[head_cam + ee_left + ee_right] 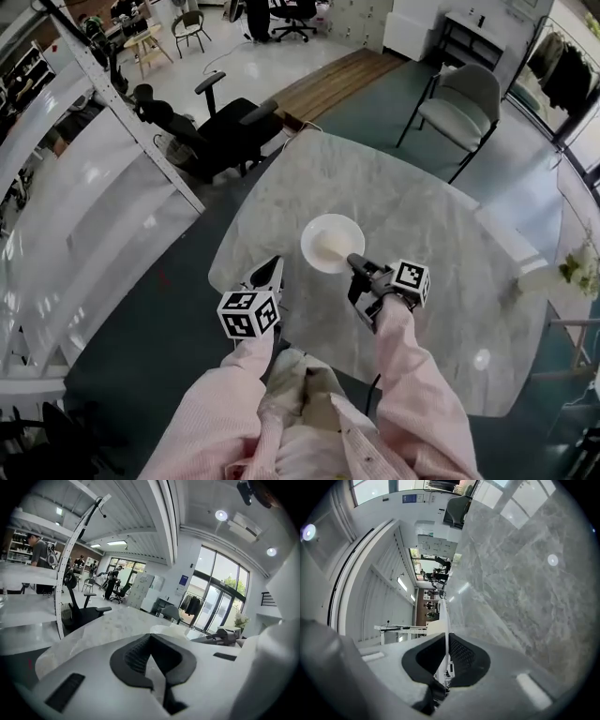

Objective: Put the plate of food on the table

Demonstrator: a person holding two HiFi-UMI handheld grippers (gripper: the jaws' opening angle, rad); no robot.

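A white plate (332,243) with pale food lies over the middle of the marble table (422,187); I cannot tell whether it rests on the top. My right gripper (355,263) is at the plate's near right rim, shut on it. In the right gripper view the rim (447,616) shows as a thin white edge between the jaws of that gripper (446,645). My left gripper (274,270) hovers at the table's near edge, left of the plate, apart from it, shut and empty. The left gripper view shows the plate (171,630) beyond its closed jaws (151,644).
A black office chair (225,127) stands off the table's far left corner and a grey chair (461,103) off its far right. A white framed partition (112,187) runs along the left. White flowers (572,267) sit at the table's right edge.
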